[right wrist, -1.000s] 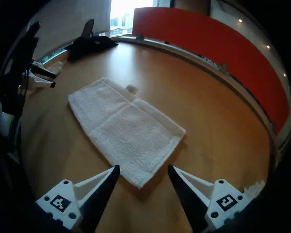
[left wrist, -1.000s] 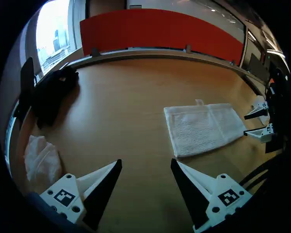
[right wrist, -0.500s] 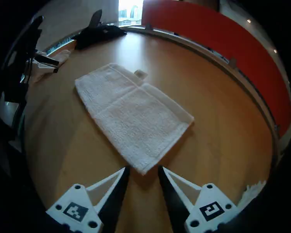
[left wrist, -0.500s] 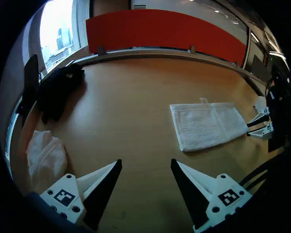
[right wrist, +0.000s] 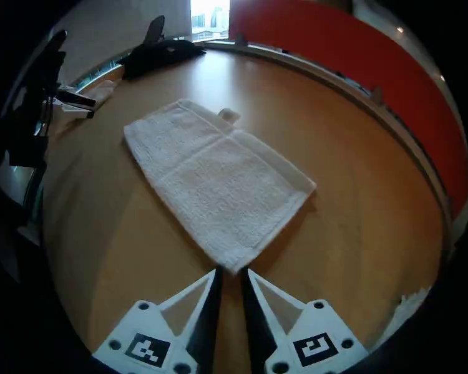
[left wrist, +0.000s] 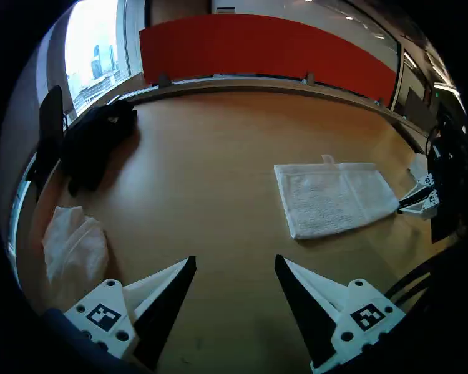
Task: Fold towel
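Observation:
A white towel (left wrist: 334, 196) (right wrist: 215, 181), folded to a narrow rectangle with a small hanging loop on its far edge, lies flat on the wooden table (left wrist: 203, 174). In the right gripper view my right gripper (right wrist: 232, 273) has its fingers drawn almost together on the towel's nearest corner. In the left gripper view that right gripper (left wrist: 401, 204) touches the towel's right end. My left gripper (left wrist: 234, 258) stands open over bare wood, well to the left of the towel, with nothing between its fingers. The right gripper view has the left gripper (right wrist: 92, 107) far off at the left.
A black bag (left wrist: 97, 140) (right wrist: 162, 53) lies near the window. A crumpled white cloth (left wrist: 72, 249) (right wrist: 100, 92) sits by the left gripper. Another white scrap (right wrist: 409, 305) lies at the table's edge. A red partition (left wrist: 265, 47) runs along the far edge.
The right gripper moved forward to the towel's near corner and its fingers closed from wide open to nearly together. The left gripper shifted slightly and stayed open.

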